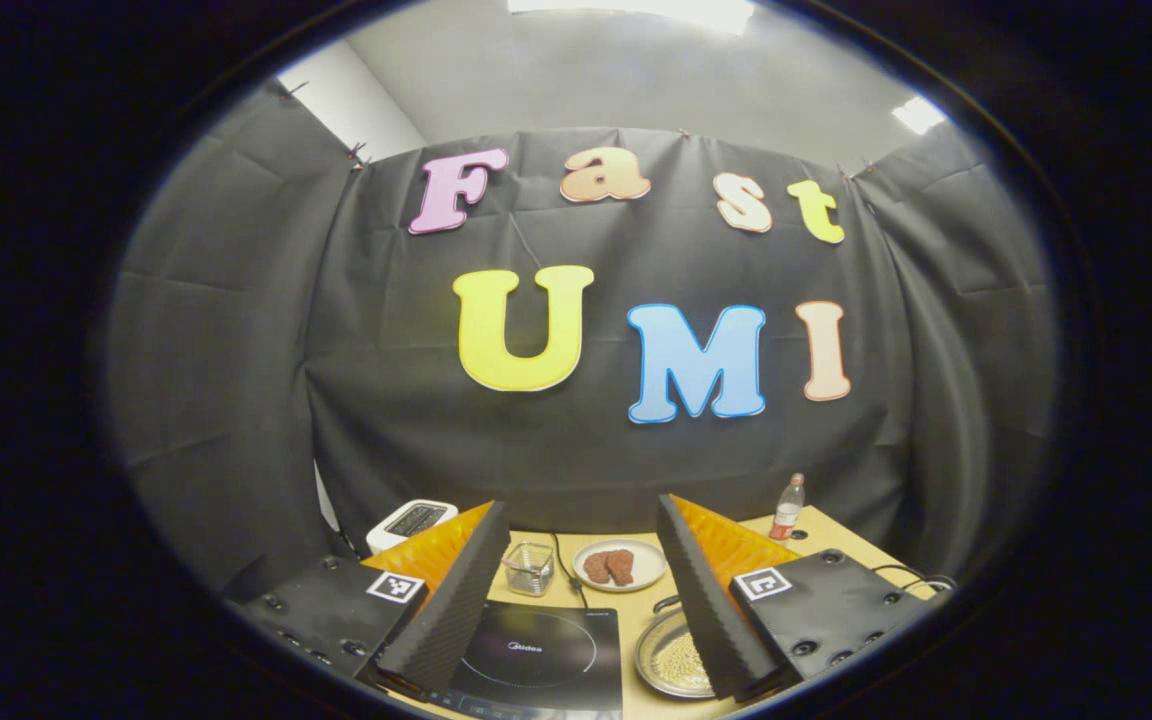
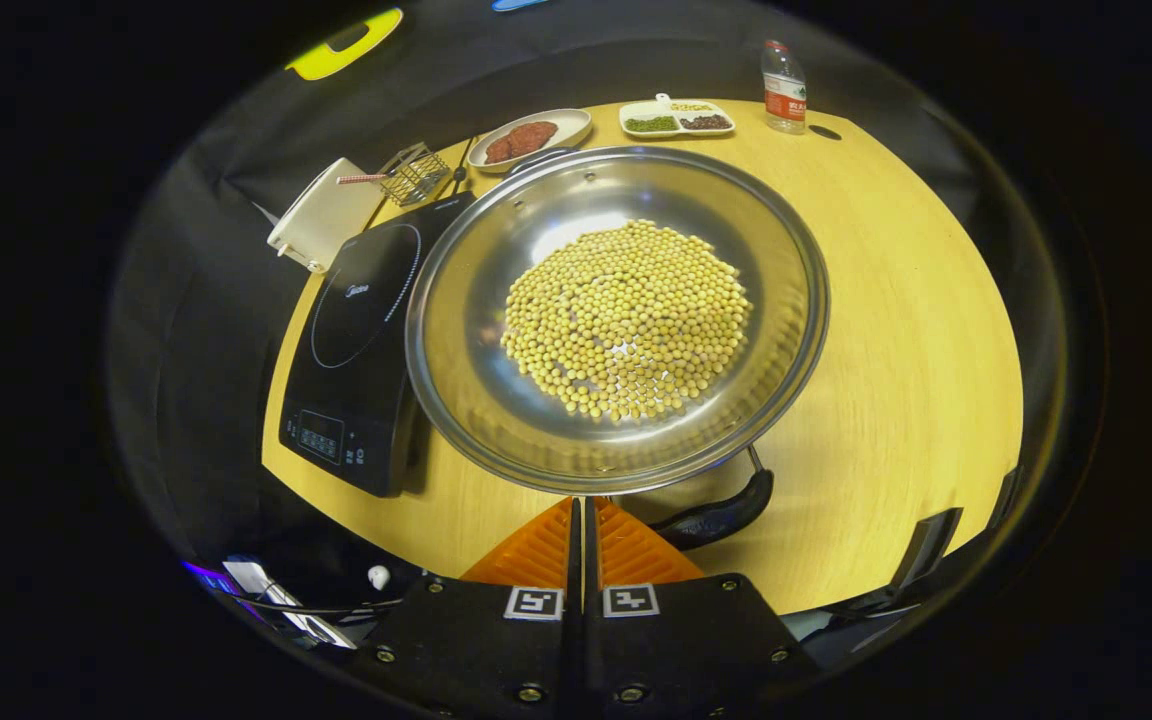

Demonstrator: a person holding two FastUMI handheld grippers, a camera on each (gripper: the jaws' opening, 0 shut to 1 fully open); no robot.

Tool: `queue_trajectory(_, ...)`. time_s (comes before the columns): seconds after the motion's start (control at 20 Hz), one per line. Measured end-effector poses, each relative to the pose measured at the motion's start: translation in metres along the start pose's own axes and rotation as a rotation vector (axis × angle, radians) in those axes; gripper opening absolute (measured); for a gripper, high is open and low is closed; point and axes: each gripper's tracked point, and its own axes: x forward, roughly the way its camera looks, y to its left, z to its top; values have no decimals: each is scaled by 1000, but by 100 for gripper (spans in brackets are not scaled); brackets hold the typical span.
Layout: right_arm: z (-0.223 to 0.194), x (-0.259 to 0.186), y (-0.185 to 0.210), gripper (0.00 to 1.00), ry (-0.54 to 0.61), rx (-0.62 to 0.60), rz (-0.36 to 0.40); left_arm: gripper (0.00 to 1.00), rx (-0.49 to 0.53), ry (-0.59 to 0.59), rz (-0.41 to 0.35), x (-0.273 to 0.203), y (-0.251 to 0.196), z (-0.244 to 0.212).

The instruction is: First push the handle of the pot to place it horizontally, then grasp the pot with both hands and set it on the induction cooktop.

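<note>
my left gripper (image 1: 576, 590) is up off the table, fingers spread wide with nothing between them. through the gap i see the induction cooktop (image 1: 536, 655) low between the fingers, a plate of meat (image 1: 620, 564) beyond it and a glass cup (image 1: 529, 568) near the left finger. pot (image 1: 671, 660) sits just inside the right finger, beside the cooktop. my right gripper (image 2: 582, 520) has fingers pressed together, tips at the pot (image 2: 616, 315) near rim; can't tell if touching. pot is full of soybeans (image 2: 626, 320). its handle (image 2: 721, 515) lies just right of the fingers. cooktop (image 2: 356, 340) is left of the fingers, touching the pot.
</note>
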Motion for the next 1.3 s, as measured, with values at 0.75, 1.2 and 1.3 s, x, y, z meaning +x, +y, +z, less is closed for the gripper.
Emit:
queue_trajectory(0.75,17,-2,-70,0,1,-51,-127,96,16,15,-13,5,-27,-5)
queue_trajectory(1.2,30,-2,-107,1,4,-60,-163,95,25,31,-18,4,-43,-9)
queue_trajectory(1.3,33,-2,-112,1,3,-65,-169,99,25,38,-20,3,-47,-11)
